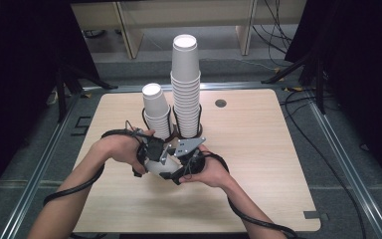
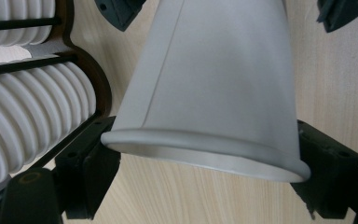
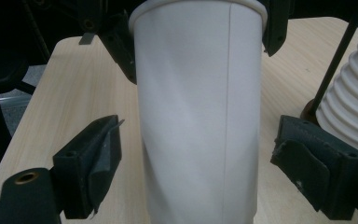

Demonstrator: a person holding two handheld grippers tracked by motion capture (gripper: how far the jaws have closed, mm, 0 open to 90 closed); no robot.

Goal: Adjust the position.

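A single white paper cup (image 1: 155,167) lies tilted between both hands above the middle of the wooden table (image 1: 258,149). My left gripper (image 1: 151,151) is shut on it. In the left gripper view its two black jaws press on opposite sides of the rolled rim of the cup (image 2: 205,93). My right gripper (image 1: 184,160) comes from the other side, near the cup's base. In the right gripper view it (image 3: 200,163) stands open, with the cup (image 3: 198,116) between the jaws and a gap on each side. The left gripper's jaws show at that view's top.
Behind the hands, two stacks of white cups stand in dark wire holders: a tall stack (image 1: 185,84) and a shorter stack (image 1: 156,112) to its left. The ribbed stack (image 2: 28,116) is close by in the left gripper view. A round grommet (image 1: 221,103) sits at the back.
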